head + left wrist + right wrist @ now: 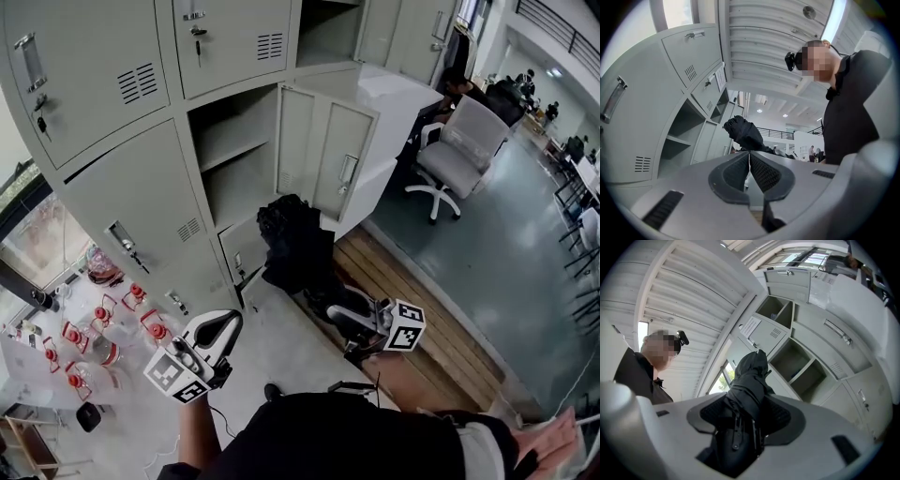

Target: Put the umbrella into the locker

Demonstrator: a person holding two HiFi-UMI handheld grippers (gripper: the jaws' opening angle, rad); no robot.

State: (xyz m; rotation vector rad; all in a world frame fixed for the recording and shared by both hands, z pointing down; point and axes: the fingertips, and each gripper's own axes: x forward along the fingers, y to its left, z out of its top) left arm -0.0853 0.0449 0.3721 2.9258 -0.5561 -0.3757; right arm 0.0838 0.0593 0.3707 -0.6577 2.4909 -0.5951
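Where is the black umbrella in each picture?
Head view: umbrella at centre, before the open locker.
Left gripper view: umbrella at centre, above the shut left gripper.
Right gripper view: umbrella at centre, clamped in the right gripper.
Shared landmark: the open locker with its shelf.

Mouth of locker compartment open; shelf splits it; door juts out at right edge.

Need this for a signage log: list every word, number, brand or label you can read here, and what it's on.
Nothing here is legible.
On a locker door, a paper label: print too small and blurred to read.
The left gripper and right gripper carry square marker patterns only, no letters or digits.
The umbrella: no print visible.
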